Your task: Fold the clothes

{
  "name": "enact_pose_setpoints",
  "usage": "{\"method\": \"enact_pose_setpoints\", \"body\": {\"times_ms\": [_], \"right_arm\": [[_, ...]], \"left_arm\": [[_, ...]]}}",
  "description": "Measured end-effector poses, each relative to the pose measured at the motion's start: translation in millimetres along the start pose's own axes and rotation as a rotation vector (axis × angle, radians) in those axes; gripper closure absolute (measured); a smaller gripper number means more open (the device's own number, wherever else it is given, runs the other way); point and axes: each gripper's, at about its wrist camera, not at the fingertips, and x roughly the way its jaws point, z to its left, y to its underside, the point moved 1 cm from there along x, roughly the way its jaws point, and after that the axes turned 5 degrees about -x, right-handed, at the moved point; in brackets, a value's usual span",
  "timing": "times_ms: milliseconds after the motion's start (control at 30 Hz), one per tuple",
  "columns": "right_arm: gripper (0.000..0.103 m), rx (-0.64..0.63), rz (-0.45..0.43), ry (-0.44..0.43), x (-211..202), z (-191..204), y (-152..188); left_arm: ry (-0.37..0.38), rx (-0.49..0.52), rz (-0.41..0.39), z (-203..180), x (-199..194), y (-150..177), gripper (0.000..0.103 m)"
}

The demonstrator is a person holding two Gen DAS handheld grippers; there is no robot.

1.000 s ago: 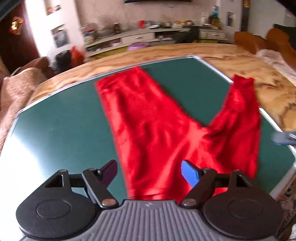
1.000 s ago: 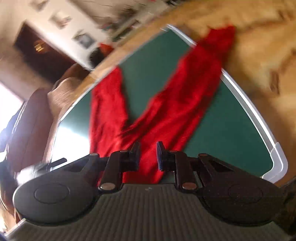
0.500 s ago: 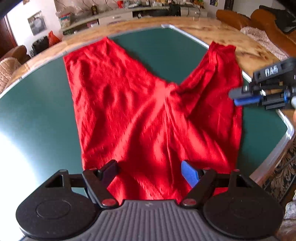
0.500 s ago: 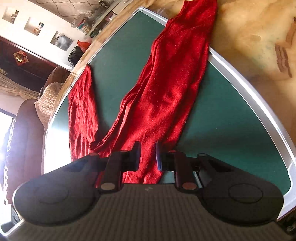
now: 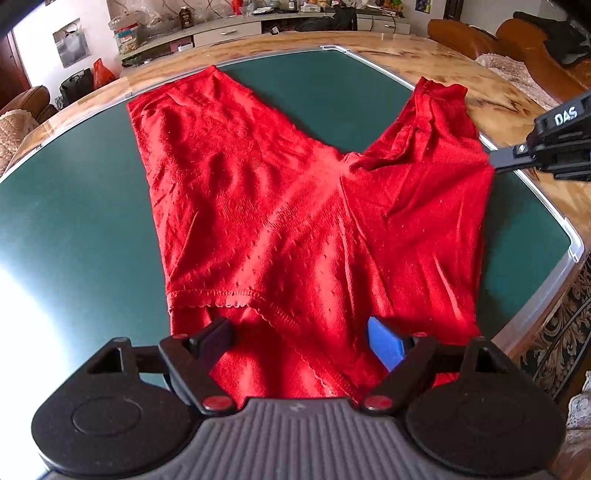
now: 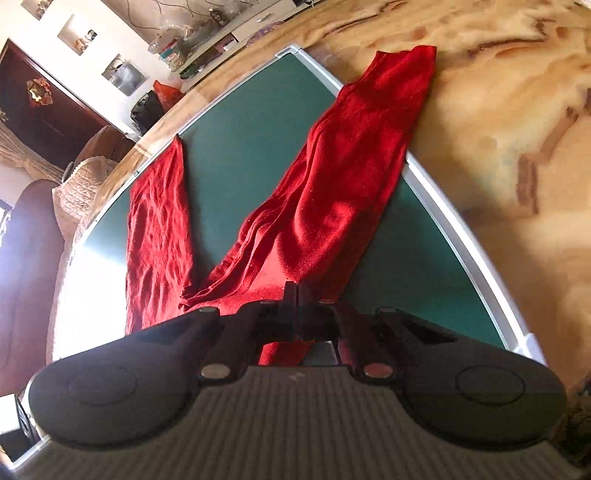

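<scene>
Red trousers (image 5: 295,221) lie flat on a green mat (image 5: 74,206), legs spread in a V toward the far side. My left gripper (image 5: 301,338) is open and hovers over the waistband end near me. My right gripper (image 6: 296,295) is shut on the outer edge of the right trouser leg (image 6: 332,192); it also shows in the left wrist view (image 5: 495,162), pinching the leg's side. The right leg's cuff reaches past the mat onto the wooden table (image 6: 517,110).
The mat has a silver rim (image 5: 565,236) and lies on a round wooden table (image 5: 461,62). Sofas (image 5: 517,37) stand at the far right. A cabinet with clutter (image 5: 229,26) lines the far wall. An armchair (image 6: 33,258) stands beyond the table's left side.
My right gripper has closed on the right leg's outer edge. My left gripper came down closer to the waistband and stays open.
</scene>
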Motion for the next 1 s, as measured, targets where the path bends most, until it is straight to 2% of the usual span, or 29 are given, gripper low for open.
{"method": "enact_pose_setpoints", "body": {"times_ms": [167, 367, 467, 533, 600, 767, 833, 867, 1000], "right_arm": [[0.101, -0.019, 0.07, 0.081, 19, 1, 1], [0.101, -0.021, 0.017, 0.183, 22, -2, -1], [0.1, 0.032, 0.053, 0.15, 23, -14, -4], [0.1, 0.039, 0.017, 0.164, 17, -20, -11], [0.098, 0.038, -0.036, 0.163, 11, -28, -27], [0.09, 0.052, -0.094, 0.204, 25, -57, -85], [0.077, 0.064, -0.117, 0.229, 34, -70, -108], [0.075, 0.062, -0.132, 0.241, 40, -76, -120], [0.074, 0.049, -0.186, 0.292, 60, -96, -159]], "left_arm": [[0.013, 0.026, 0.001, 2, -2, 2, 0.017], [0.021, 0.085, -0.008, 2, -7, 7, 0.017], [0.018, 0.108, -0.008, -1, -9, 7, 0.018], [0.005, 0.129, -0.026, -5, -11, 3, 0.018], [0.023, 0.13, -0.047, -8, -13, -4, 0.018], [0.073, 0.141, -0.051, -24, -3, -13, 0.018], [0.087, 0.152, -0.043, -29, 1, -10, 0.018], [0.092, 0.157, -0.041, -32, 4, -8, 0.017], [0.101, 0.149, -0.053, -31, 5, -4, 0.016]]}}
